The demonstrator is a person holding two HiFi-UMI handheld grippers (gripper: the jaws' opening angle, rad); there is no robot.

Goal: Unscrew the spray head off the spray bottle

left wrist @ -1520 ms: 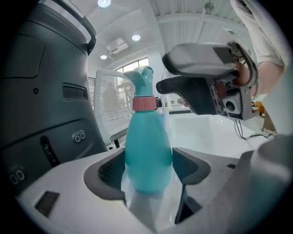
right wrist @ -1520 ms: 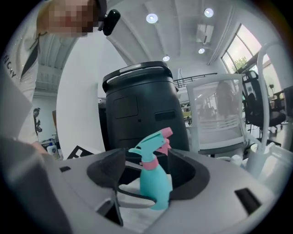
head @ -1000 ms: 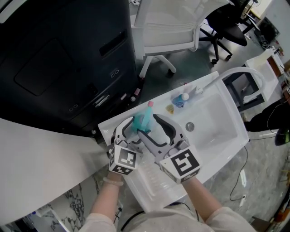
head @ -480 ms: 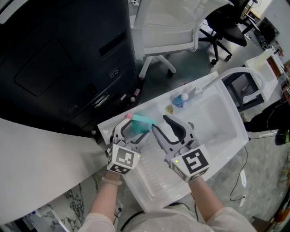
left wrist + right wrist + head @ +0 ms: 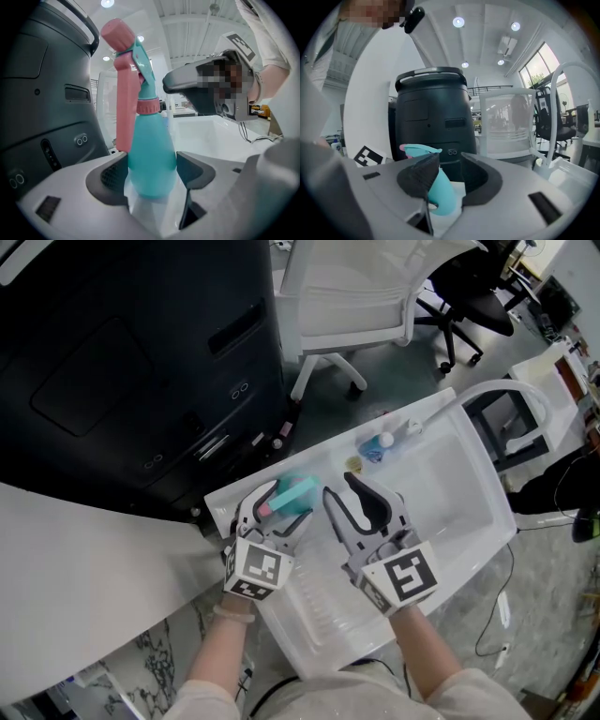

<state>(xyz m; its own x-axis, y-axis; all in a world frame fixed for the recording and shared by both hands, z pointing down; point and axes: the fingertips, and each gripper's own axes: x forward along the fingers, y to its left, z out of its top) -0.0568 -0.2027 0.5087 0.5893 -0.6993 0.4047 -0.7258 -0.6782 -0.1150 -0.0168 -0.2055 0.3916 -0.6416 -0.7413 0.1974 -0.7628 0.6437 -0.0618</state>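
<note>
My left gripper (image 5: 286, 502) is shut on a teal spray bottle (image 5: 295, 493) over the sink's drainboard. In the left gripper view the pads press both sides of the bottle's body (image 5: 152, 159), just below my left gripper's tips (image 5: 152, 171). Above the body rises the spray head (image 5: 126, 51), pink with a teal cover, sitting on its pink collar. My right gripper (image 5: 339, 486) hangs just right of the bottle, apart from it. Its jaws have just been closing and stand open with nothing between them. In the right gripper view the bottle (image 5: 440, 190) shows beyond my right gripper's (image 5: 450, 173) left pad.
A white sink basin (image 5: 469, 484) with an arched faucet (image 5: 487, 390) lies to the right. A small blue bottle (image 5: 375, 446) stands at its back rim. A large black machine (image 5: 141, 362) fills the upper left, a white chair (image 5: 356, 296) stands behind.
The right gripper has drawn away from the bottle to the right, and its jaws have narrowed. The pink nozzle pointed to the upper right before; it now points left.
</note>
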